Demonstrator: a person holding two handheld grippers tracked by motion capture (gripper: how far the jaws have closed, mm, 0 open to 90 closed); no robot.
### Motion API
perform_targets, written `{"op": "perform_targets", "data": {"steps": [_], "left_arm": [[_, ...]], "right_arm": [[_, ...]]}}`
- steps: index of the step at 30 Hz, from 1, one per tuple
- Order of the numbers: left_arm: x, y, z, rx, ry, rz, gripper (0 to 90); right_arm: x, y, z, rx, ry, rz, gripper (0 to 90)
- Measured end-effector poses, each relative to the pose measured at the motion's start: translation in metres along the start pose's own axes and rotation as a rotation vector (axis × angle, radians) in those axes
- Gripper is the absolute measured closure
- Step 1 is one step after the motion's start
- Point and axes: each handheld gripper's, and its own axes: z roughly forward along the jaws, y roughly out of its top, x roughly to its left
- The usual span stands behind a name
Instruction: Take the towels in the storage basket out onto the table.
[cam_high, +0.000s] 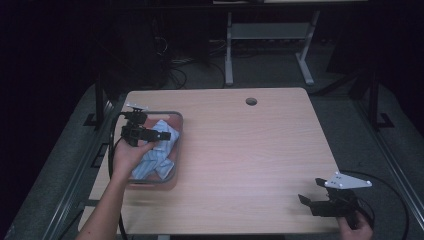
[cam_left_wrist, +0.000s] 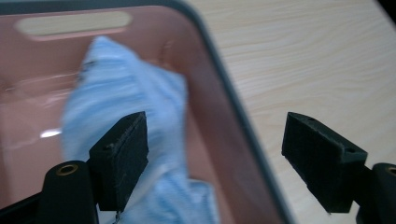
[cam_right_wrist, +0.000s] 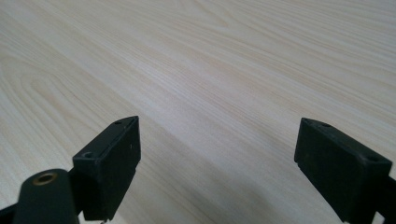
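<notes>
A pink basket with a grey rim stands at the table's left side, holding a crumpled light blue striped cloth. My left gripper hovers over the basket, open, with nothing between its jaws. In the left gripper view the cloth lies inside the basket under the left jaw, and the basket's rim runs between the jaws. My right gripper rests near the table's front right corner, open and empty, jaws pointing left. In the right gripper view its jaws stand wide apart over bare wood.
The light wooden table has a round cable hole near its far edge. A white-legged desk frame and cables stand on the dark floor beyond the table.
</notes>
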Motion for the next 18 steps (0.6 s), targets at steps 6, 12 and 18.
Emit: {"op": "perform_targets", "data": {"steps": [6,12,18], "left_arm": [[0.013,-0.003,0.006,0.01,0.074,-0.053,23.0],[0.023,-0.008,0.016,0.081,0.134,-0.068,23.0],[0.028,-0.012,0.029,0.184,0.158,-0.061,22.9]], "right_arm": [[0.0,0.0,0.0,-0.001,-0.001,0.001,13.9],[0.001,0.001,0.0,0.003,0.002,-0.004,13.9],[0.002,0.001,0.001,0.005,0.005,-0.007,13.9]]}}
